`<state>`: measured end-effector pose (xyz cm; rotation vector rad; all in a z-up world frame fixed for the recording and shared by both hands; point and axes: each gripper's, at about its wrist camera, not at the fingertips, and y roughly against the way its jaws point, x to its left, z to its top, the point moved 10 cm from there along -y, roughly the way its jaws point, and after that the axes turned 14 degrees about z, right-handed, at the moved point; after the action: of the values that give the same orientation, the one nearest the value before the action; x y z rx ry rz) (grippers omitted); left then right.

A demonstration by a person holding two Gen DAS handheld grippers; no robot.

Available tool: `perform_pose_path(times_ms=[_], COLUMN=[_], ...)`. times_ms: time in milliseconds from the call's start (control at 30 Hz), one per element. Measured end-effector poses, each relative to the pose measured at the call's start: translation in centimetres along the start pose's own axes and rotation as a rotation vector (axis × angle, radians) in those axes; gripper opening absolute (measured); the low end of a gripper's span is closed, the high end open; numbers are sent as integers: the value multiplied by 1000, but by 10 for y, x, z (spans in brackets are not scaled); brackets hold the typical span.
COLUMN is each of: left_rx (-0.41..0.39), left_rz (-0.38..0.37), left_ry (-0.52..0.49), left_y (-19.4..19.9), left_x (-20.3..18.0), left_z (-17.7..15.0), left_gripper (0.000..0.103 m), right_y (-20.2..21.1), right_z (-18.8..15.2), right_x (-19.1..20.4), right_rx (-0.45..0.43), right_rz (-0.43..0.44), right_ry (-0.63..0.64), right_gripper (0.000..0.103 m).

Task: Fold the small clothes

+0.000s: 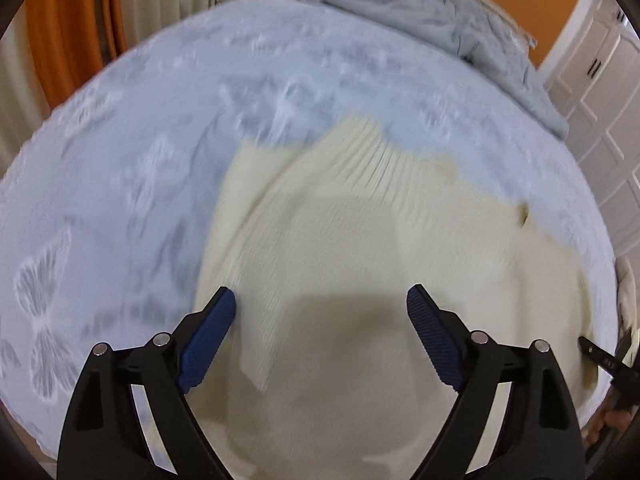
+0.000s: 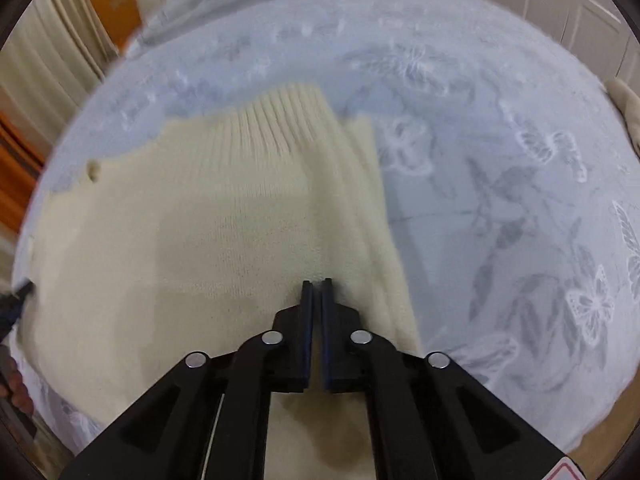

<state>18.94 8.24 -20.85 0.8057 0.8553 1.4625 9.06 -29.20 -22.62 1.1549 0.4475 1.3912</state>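
A cream knitted sweater (image 1: 360, 248) lies flat on a pale blue bedspread (image 1: 132, 152), its ribbed collar pointing away. One side is folded inward, making a straight edge. My left gripper (image 1: 320, 304) is open and hovers just above the sweater's near part, its blue pads (image 1: 208, 340) wide apart. In the right wrist view the sweater (image 2: 200, 232) fills the left half. My right gripper (image 2: 317, 284) is shut with nothing seen between its tips, above the sweater near its folded right edge. The right gripper's tip shows at the left wrist view's right edge (image 1: 600, 356).
A crumpled grey blanket (image 1: 440, 20) lies at the far end of the bed. The bedspread (image 2: 520, 200) has butterfly patterns. Orange walls and curtains (image 1: 68, 32) and white cupboards (image 1: 600, 100) surround the bed. A cream item (image 2: 624, 104) lies at the right edge.
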Motion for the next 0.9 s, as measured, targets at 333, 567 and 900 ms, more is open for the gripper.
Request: perform_pose_path(times_ms=[333,567,900], left_rx=[-14,107,96], left_rz=[12,30,-46], left_ry=[-9,81,220], left_y=[54,40,41], left_x=[24,47,60], left_z=[-48,-85,-81], left_gripper=[87,87,87], right_y=[24,51,-45], right_z=[-73,-61,-62], right_x=[-12,73,195], right_rx=[110,27,135], right_rz=[-57,140,145], right_ry=[-119,-58,251], right_gripper=[4,16,21])
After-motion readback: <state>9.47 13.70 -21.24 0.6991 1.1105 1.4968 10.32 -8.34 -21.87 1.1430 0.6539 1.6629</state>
